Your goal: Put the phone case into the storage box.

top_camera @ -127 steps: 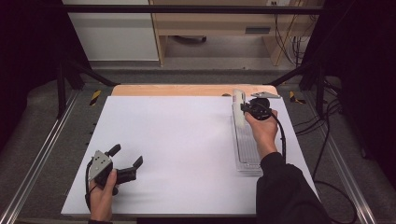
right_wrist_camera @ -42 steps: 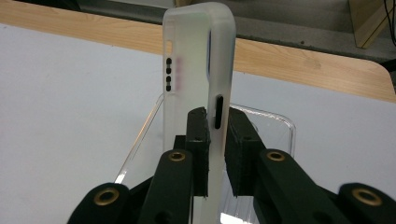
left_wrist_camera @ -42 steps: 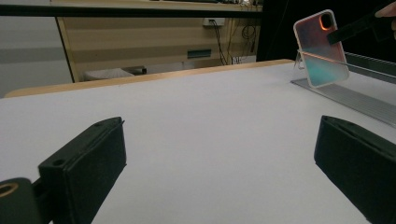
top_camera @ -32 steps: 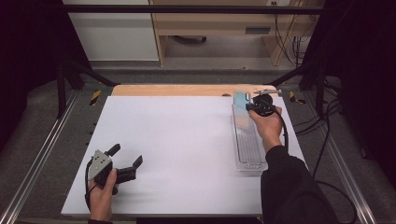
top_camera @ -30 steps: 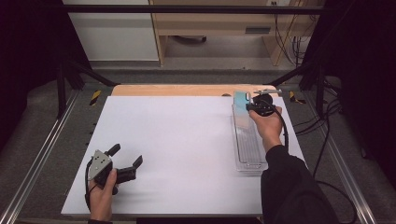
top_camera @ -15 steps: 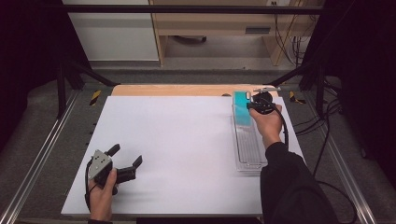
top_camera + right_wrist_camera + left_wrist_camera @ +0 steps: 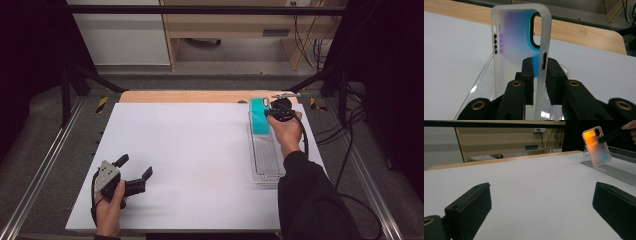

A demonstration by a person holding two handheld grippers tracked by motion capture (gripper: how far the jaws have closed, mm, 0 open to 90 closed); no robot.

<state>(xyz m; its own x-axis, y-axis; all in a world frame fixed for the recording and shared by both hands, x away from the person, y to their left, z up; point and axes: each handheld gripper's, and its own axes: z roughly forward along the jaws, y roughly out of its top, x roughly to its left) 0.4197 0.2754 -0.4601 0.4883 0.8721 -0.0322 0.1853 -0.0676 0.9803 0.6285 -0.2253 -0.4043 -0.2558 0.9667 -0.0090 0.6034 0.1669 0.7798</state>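
Pinching phone case [image 7: 524, 45] edge, right gripper [image 7: 539, 75] fingers clamped, left gripper [image 7: 131, 172] fingers spread.

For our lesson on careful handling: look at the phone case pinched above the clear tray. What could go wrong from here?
1. The right gripper pinches the phone case by one thin side edge, so it might twist or slip out.
2. The case stands tilted over the clear tray; if it slips, it might knock the tray's rim or land on the white table.
3. The left gripper rests far off, open, too far to steady anything.
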